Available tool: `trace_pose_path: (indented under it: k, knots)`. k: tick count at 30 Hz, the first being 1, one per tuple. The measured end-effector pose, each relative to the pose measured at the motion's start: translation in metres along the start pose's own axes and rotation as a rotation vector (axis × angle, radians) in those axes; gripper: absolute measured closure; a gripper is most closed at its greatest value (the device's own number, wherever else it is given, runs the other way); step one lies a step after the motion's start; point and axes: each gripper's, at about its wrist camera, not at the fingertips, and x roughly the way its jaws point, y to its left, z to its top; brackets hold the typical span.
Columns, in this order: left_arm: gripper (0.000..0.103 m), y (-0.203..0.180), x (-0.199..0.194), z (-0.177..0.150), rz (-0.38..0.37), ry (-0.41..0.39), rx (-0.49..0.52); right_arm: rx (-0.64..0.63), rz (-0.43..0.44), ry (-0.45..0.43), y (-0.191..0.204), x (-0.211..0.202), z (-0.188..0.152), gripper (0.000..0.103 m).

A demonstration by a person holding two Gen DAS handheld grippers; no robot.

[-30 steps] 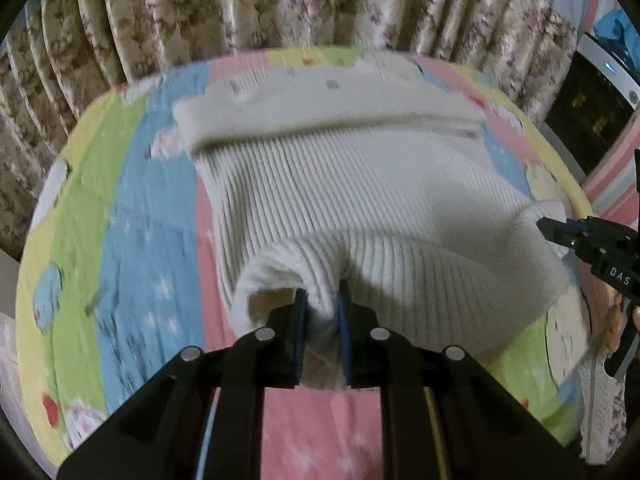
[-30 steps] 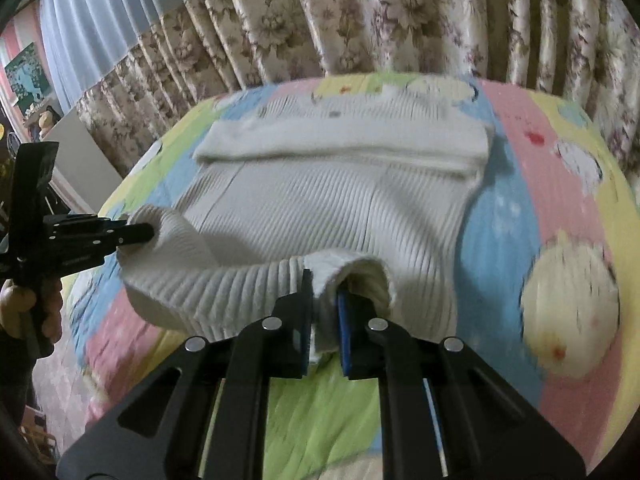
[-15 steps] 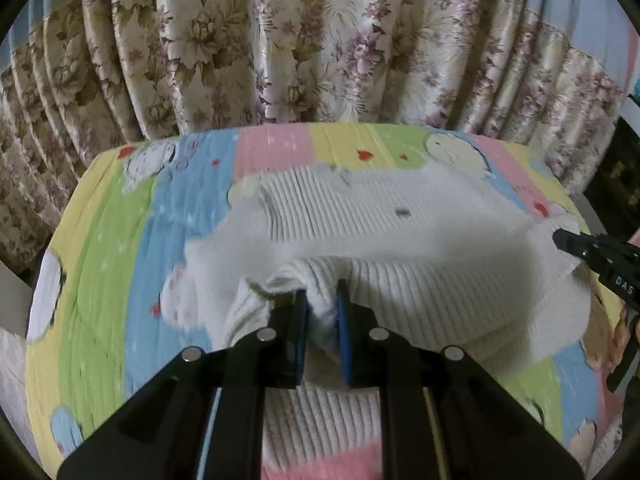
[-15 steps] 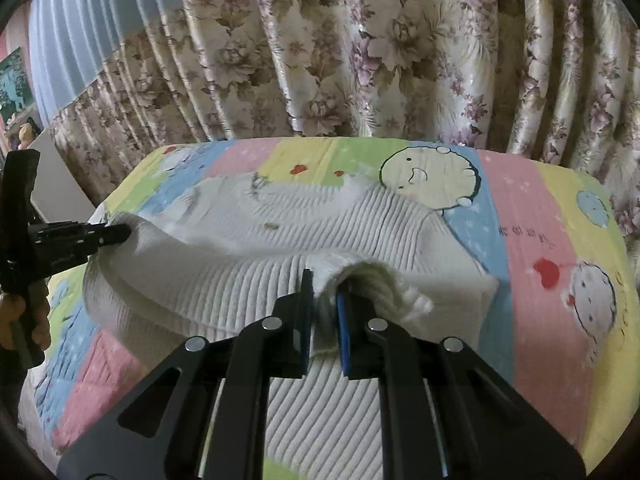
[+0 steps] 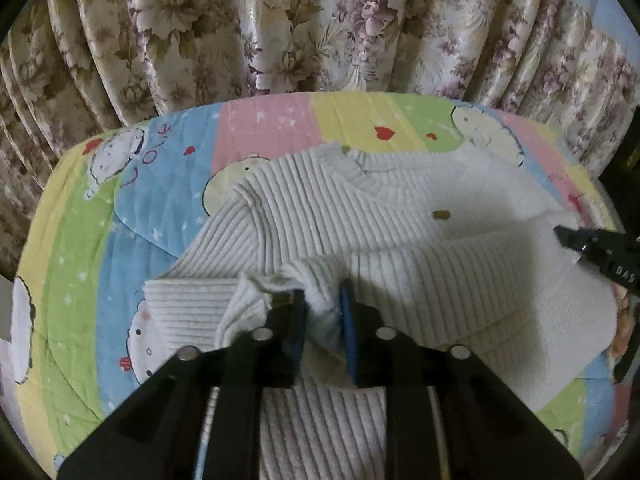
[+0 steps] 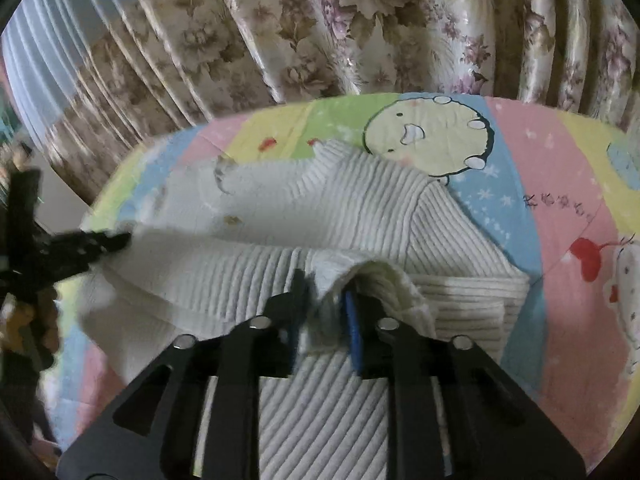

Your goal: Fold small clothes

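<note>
the white ribbed sweater (image 5: 360, 216) lies on a bed covered by a pastel cartoon quilt (image 5: 80, 248), in front of floral curtains (image 5: 320, 24). the left gripper (image 5: 322, 316) has its jaws closed on a bunched edge of the sweater's lower part, and the right gripper (image 6: 324, 304) pinches the same edge further along. that edge is lifted and folded over the sweater's body.
</note>
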Motion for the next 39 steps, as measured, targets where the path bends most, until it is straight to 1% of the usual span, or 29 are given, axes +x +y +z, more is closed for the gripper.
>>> trace_pose_path:
  k: [1,2,3,4,7,9,12,14,17,18,20,22,24,25,26,27,28,29,31,32,33,35,36,38,39]
  knots:
    - [0.054,0.004,-0.004,0.001,-0.004,-0.005,-0.013,0.024,0.035,-0.020,-0.003,-0.008,0.002,0.058]
    - [0.041,0.007,-0.011,0.003,0.013,-0.023,-0.022,0.035,0.049,-0.038,-0.005,-0.015,0.004,0.043]
    - [0.025,0.009,-0.018,0.004,0.036,-0.049,-0.025,0.039,0.057,-0.052,-0.006,-0.021,0.005,0.039]
    - [0.022,0.014,-0.029,0.006,0.052,-0.083,-0.022,0.033,0.057,-0.066,-0.007,-0.028,0.006,0.038]
    - [0.022,0.028,-0.044,0.011,0.057,-0.098,-0.033,0.002,-0.005,-0.075,-0.008,-0.037,0.008,0.037]
    - [0.022,0.036,-0.049,0.010,0.059,-0.106,-0.046,-0.001,-0.021,-0.073,-0.010,-0.038,0.006,0.037]
    - [0.022,0.045,-0.046,0.007,0.059,-0.091,-0.058,-0.002,-0.041,-0.049,-0.014,-0.030,0.002,0.037]
    - [0.022,0.048,-0.036,0.002,0.054,-0.056,-0.067,-0.008,-0.059,-0.022,-0.015,-0.021,0.000,0.037]
    - [0.022,0.046,-0.018,-0.003,0.015,-0.007,-0.068,-0.013,-0.081,0.002,-0.018,-0.011,-0.002,0.037]
    - [0.022,0.043,-0.008,-0.004,0.016,0.018,-0.065,-0.011,-0.088,0.006,-0.019,-0.008,-0.002,0.037]
    - [0.022,0.039,0.003,-0.005,0.044,0.046,-0.053,0.008,-0.095,0.017,-0.024,-0.003,0.000,0.038]
    - [0.022,0.034,0.010,-0.004,0.065,0.053,-0.036,0.030,-0.098,0.027,-0.028,0.001,0.002,0.041]
    - [0.022,0.030,0.014,-0.003,0.059,0.057,-0.022,0.043,-0.112,0.042,-0.030,0.004,0.002,0.046]
    - [0.022,0.029,0.016,-0.002,0.054,0.057,-0.019,0.042,-0.122,0.038,-0.030,0.004,0.002,0.055]
    - [0.024,0.029,0.017,-0.001,0.050,0.055,-0.020,0.034,-0.134,0.033,-0.028,0.004,0.001,0.068]
    - [0.036,0.029,0.017,0.000,0.037,0.052,-0.023,0.020,-0.146,0.030,-0.026,0.003,0.000,0.073]
    - [0.045,0.029,0.017,0.001,0.019,0.051,-0.024,0.015,-0.154,0.029,-0.025,0.002,0.000,0.081]
    - [0.049,0.029,0.016,0.002,0.016,0.046,-0.025,0.007,-0.165,0.025,-0.024,0.002,-0.001,0.089]
    - [0.064,0.029,0.015,0.003,0.012,0.043,-0.016,-0.022,-0.172,0.017,-0.021,0.001,-0.002,0.093]
    - [0.067,0.029,0.014,0.004,0.014,0.037,-0.014,-0.044,-0.188,0.004,-0.018,-0.001,-0.002,0.095]
    - [0.079,0.029,0.013,0.005,0.017,0.029,-0.014,-0.065,-0.202,-0.008,-0.015,-0.002,-0.001,0.095]
    - [0.091,0.032,0.008,0.006,0.019,0.004,-0.023,-0.091,-0.218,-0.047,-0.010,-0.007,0.001,0.095]
    - [0.093,0.033,0.007,0.007,0.015,-0.004,-0.027,-0.097,-0.224,-0.071,-0.008,-0.011,0.004,0.095]
    - [0.093,0.033,0.001,0.010,0.047,-0.040,-0.031,-0.104,-0.237,-0.110,-0.006,-0.015,0.011,0.096]
    - [0.093,0.033,-0.002,0.012,0.059,-0.059,-0.028,-0.106,-0.242,-0.112,-0.007,-0.014,0.015,0.096]
